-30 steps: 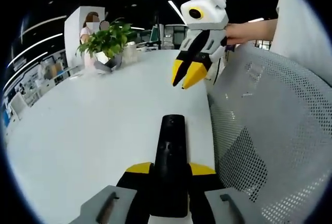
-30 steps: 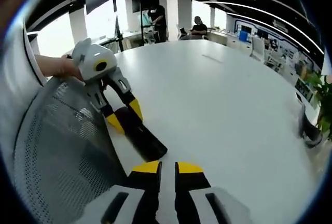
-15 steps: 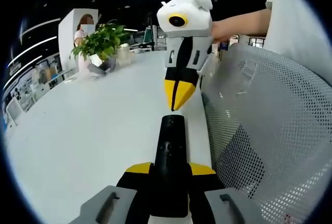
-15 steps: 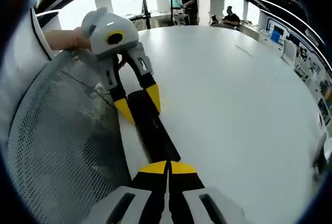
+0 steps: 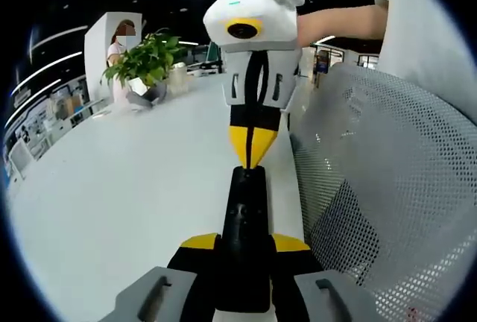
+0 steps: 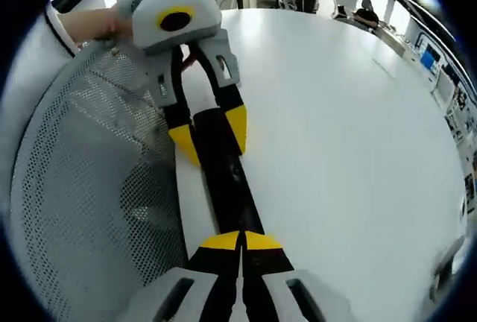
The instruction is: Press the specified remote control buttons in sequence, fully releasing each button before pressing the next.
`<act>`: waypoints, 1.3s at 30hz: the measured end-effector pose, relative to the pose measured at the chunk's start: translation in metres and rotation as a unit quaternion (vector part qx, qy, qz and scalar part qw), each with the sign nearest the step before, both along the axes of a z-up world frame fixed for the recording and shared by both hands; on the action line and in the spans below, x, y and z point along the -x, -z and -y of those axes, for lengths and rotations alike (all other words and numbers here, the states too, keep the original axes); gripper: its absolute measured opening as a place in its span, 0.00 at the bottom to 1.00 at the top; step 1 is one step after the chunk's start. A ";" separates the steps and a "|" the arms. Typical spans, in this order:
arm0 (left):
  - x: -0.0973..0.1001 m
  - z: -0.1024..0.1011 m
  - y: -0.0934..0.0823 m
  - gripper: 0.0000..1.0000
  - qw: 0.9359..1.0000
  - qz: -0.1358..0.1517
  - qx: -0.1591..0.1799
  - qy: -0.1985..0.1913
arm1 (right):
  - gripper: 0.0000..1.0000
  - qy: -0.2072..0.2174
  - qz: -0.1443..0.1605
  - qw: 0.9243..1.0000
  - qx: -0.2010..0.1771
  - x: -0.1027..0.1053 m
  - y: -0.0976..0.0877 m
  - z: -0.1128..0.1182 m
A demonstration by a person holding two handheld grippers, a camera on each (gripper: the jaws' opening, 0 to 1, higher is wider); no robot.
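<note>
A long black remote control [image 5: 244, 221] lies along the middle of the left gripper view, held above the white table [image 5: 127, 188]. My left gripper [image 5: 246, 244] is shut on its near end, a yellow fingertip on each side. My right gripper [image 5: 252, 152] comes down from above with its jaws shut, their yellow tips touching the remote's far end. In the right gripper view, my right gripper [image 6: 242, 238] is shut with its tips on the remote control [image 6: 227, 177]. Farther along, the left gripper [image 6: 209, 134] clasps that remote.
A grey mesh chair back [image 5: 387, 188] stands close on the right, and shows at the left as the chair back [image 6: 89, 188] in the right gripper view. A potted plant [image 5: 149, 61] sits far back on the table. A person's hand [image 5: 335, 24] holds the right gripper.
The right gripper's jaws have closed. It has come down from above the table until its tips meet the remote's far end. The left gripper's hold on the remote is unchanged.
</note>
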State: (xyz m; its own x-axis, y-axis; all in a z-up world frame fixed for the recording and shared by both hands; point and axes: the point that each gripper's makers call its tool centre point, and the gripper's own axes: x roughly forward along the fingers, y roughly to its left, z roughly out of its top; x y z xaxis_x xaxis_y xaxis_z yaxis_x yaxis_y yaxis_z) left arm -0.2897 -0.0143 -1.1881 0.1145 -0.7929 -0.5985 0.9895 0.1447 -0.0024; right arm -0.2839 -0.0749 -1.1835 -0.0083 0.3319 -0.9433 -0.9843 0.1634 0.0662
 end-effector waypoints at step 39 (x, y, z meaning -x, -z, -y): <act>0.000 0.001 0.000 0.25 1.000 0.000 0.001 -0.005 | 0.00 0.083 0.046 0.989 -0.113 0.004 -0.008 -0.016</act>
